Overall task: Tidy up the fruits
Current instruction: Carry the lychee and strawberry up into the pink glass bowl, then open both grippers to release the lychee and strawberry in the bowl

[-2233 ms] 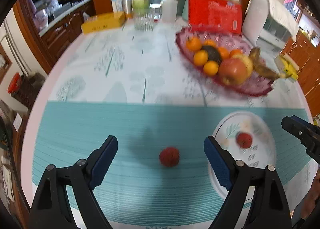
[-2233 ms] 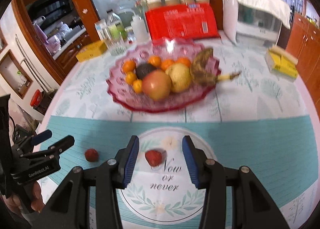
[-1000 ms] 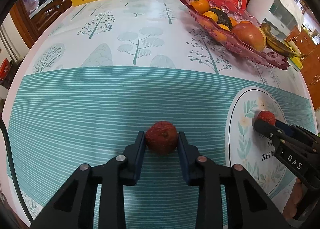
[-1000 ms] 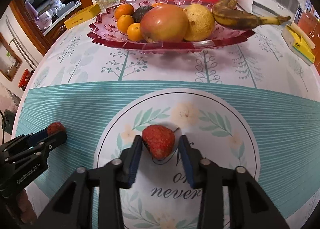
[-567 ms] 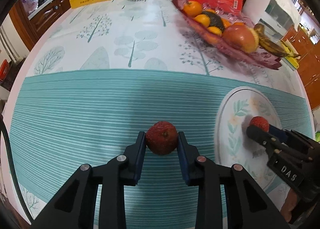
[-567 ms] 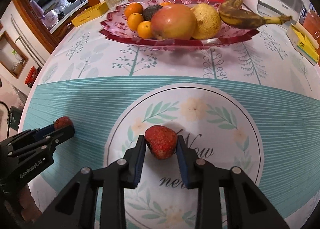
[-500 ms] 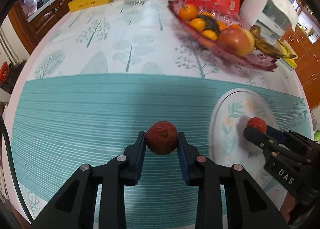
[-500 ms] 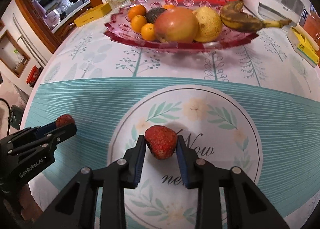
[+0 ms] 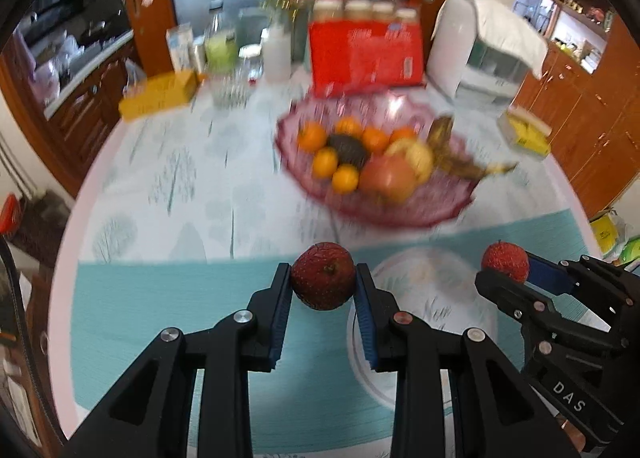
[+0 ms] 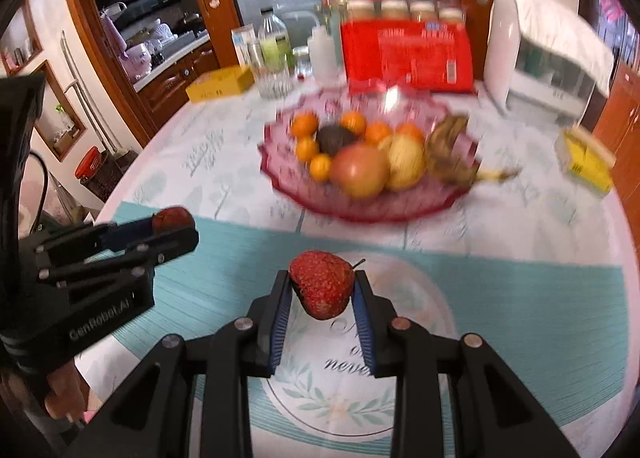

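Observation:
My left gripper [image 9: 323,286] is shut on a dark red bumpy fruit [image 9: 323,276], held in the air above the teal placemat [image 9: 160,322]. My right gripper [image 10: 322,290] is shut on a brighter red bumpy fruit [image 10: 322,284] above the round printed mat [image 10: 400,386]. Each gripper also appears in the other's view: the right gripper [image 9: 506,270] at the right with its fruit [image 9: 505,260], the left gripper [image 10: 176,228] at the left with its fruit [image 10: 172,219]. A pink glass fruit bowl [image 9: 380,210] [image 10: 360,210] holding oranges, an avocado, an apple and a banana stands further back.
Behind the bowl stand a red carton [image 10: 408,58], bottles and a glass [image 10: 274,86], a yellow box [image 10: 220,88] and a white appliance [image 10: 540,74]. A small yellow box [image 10: 588,162] lies at the right. The round table's edge [image 9: 68,226] curves along the left.
Both grippers have risen off the table with their red fruits still clamped. The bowl and the clutter at the back now sit lower and smaller in both views.

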A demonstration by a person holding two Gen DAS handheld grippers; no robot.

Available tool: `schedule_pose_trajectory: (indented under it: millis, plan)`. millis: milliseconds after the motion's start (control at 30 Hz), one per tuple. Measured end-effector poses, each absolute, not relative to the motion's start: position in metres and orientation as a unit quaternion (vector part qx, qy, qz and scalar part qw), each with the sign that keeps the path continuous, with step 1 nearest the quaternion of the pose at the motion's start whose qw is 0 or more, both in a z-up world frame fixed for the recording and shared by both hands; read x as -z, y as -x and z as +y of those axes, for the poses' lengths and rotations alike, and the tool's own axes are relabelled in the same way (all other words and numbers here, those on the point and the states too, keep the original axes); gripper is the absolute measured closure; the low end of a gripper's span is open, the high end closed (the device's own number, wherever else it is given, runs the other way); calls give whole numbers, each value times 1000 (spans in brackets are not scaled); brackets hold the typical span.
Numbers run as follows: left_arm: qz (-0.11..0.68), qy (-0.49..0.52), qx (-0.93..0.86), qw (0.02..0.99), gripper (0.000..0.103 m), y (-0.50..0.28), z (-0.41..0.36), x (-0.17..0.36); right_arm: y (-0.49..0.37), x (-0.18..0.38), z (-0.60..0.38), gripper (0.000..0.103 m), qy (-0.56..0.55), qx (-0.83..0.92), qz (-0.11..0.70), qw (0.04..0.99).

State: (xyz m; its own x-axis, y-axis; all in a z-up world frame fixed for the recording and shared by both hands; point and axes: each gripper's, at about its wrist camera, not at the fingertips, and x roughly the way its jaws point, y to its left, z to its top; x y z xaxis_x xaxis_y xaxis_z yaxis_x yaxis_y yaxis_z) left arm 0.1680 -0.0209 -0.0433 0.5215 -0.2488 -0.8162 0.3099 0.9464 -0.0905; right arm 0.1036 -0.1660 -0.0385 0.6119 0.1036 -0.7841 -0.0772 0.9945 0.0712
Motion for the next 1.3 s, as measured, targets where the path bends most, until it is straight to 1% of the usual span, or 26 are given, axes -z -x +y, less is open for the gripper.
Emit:
schedule_pose_trajectory:
  millis: [133, 267, 400, 567, 700, 833, 1033, 1133, 1300]
  plan:
    - [421, -47, 171, 889, 74, -187, -25, -11, -107, -8, -166, 72, 24, -42, 394, 918]
    - [397, -46, 180, 899, 74, -206, -30, -52, -121, -56, -172, 72, 42, -35, 356, 933]
    - [374, -56, 179, 908, 74, -225, -39, -80, -143, -89, -180, 72, 48, -24, 327, 943]
    - [359, -66, 173, 915, 74, -257, -51, -94, -183, -102, -195, 72, 26, -9, 323, 946]
    - [365, -64, 169, 913, 74, -282, -59, -78, -208, -89, -204, 72, 11, 10, 329, 944]
    - [399, -57, 175, 898, 74, -308, -68, -37, -234, -54, -218, 72, -17, 24, 362, 932]
    - [443, -71, 182, 875, 74, -331, -87, 25, -262, 5, -229, 72, -32, 40, 413, 909]
    - [461, -75, 186, 865, 74, -342, -96, 50, -274, 30, -232, 72, -38, 45, 434, 899]
    - [476, -82, 194, 854, 74, -354, -107, 77, -291, 53, -233, 72, -35, 54, 453, 889]
